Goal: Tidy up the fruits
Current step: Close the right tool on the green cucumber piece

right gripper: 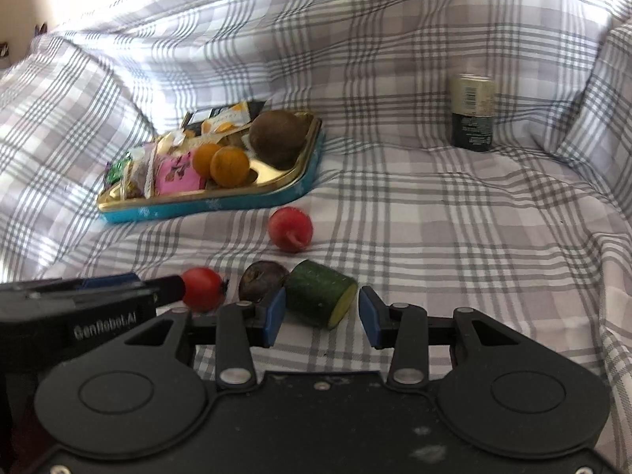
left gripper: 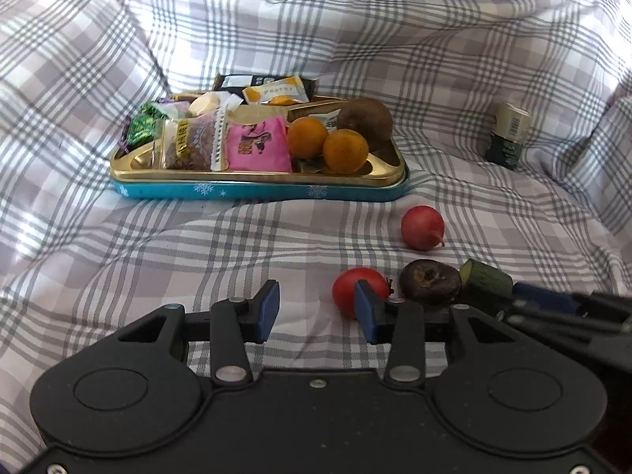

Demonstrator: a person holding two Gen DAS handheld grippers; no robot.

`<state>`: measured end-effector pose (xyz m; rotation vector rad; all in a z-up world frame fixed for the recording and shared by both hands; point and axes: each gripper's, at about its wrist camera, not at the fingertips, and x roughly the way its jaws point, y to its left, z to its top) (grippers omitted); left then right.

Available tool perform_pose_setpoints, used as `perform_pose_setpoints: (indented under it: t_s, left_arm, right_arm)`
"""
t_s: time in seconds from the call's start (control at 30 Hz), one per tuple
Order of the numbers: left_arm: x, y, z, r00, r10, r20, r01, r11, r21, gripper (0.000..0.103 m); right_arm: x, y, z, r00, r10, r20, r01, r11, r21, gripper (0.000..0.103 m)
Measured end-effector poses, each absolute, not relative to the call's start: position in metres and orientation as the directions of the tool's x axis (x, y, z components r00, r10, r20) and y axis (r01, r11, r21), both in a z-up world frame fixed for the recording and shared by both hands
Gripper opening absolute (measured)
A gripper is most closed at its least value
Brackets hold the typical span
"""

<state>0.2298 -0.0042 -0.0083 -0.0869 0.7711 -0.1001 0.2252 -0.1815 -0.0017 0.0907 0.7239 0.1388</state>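
Cucumber piece [right gripper: 319, 298] on the checked bedsheet [right gripper: 434, 237], lying on its side, long axis running from about 10 o'clock to 4 o'clock in the right wrist view, cut yellow face toward 4. Touching or all but touching a dark round fruit [right gripper: 262, 278] at its 9 o'clock; beyond that, a red tomato [right gripper: 202, 288]; a pinkish-red round fruit [right gripper: 290, 229] apart at 11 o'clock.

Right hand-held gripper [right gripper: 320, 318] spread and empty, cucumber sitting just ahead at 12 o'clock, partly between the blue pads, neither pad pressing it as far as visible. Clearly the nearer one for this piece.

Left hand-held gripper [left gripper: 316, 312] likewise spread and empty, tomato behind its right pad, at roughly 1 o'clock rather than centred.

Farther out at 10 o'clock, a blue-sided gold tray [right gripper: 276, 193] with two oranges [right gripper: 229, 166], a brown fruit [right gripper: 278, 138] and snack packets [right gripper: 173, 172]. Small bottle [right gripper: 472, 112] at 1 o'clock.
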Motion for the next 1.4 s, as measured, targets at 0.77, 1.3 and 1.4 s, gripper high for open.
perform_pose_setpoints:
  t_s: [0.77, 1.3, 1.4]
  left_arm:
    - [0.226, -0.008, -0.012, 0.719, -0.150, -0.678, 0.089, 0.988, -0.124, 0.050]
    - [0.224, -0.014, -0.013, 0.734, -0.133, -0.666, 0.103, 0.991, -0.084, 0.050]
    - [0.224, -0.016, -0.013, 0.734, -0.133, -0.666, 0.108, 0.991, -0.078, 0.050]
  right_arm:
    - [0.226, -0.186, -0.003, 0.759, 0.096, -0.643, -0.032, 0.993, 0.111, 0.052]
    - [0.220, -0.206, 0.000, 0.754, 0.177, -0.632, -0.003, 0.964, 0.266, 0.053]
    - [0.226, -0.198, -0.001, 0.757, 0.175, -0.630, -0.005, 0.965, 0.261, 0.054]
